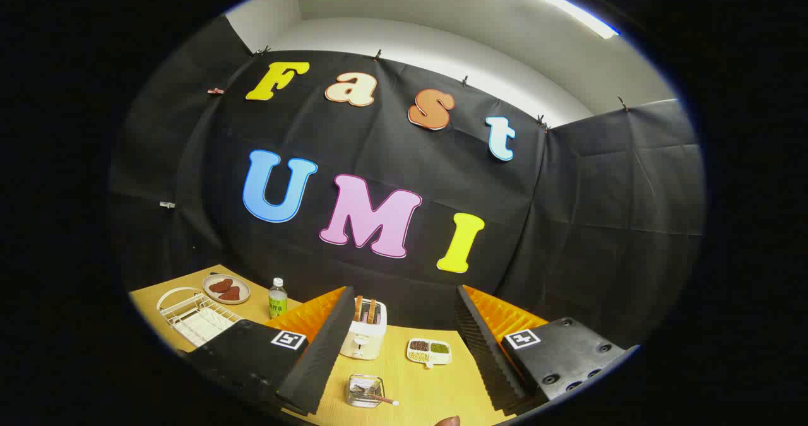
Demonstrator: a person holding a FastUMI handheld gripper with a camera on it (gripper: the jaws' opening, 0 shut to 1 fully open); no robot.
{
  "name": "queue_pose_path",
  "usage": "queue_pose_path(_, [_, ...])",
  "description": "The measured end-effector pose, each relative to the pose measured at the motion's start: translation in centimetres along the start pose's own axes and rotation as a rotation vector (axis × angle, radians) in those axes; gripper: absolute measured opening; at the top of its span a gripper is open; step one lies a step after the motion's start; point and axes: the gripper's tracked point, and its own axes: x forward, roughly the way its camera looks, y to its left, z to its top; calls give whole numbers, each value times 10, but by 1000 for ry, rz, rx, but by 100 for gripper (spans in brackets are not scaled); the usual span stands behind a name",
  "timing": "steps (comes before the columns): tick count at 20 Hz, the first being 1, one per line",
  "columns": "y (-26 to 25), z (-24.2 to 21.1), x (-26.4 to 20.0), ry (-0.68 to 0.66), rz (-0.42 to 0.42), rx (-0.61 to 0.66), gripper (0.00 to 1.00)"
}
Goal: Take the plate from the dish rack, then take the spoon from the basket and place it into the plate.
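Lying in basket (pixel 365 390), spoon (pixel 377 397), between spread fingers (pixel 315 356)

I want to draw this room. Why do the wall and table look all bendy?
Gripper view: a fisheye lens curves the table and cloth wall; the ceiling light glares white; the open tongs loom large beside the small toaster.

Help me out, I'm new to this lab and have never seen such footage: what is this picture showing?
The camera rides on hand-held tongs and looks forward along their two fingers, which stand wide apart, holding nothing. On the wooden table between them: a toaster with bread, a divided dish of grains, and nearest, a clear basket holding the spoon. Beyond the left finger: a white dish rack, a plate with brown pieces beside it, and a bottle.
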Motion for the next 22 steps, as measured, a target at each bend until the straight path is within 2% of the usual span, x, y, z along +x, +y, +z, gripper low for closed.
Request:
queue_pose_path(11, [-9, -10, 5, 27, -5, 14, 98])
queue_pose_path(22, [11, -19, 15, 68, 32, 20, 98])
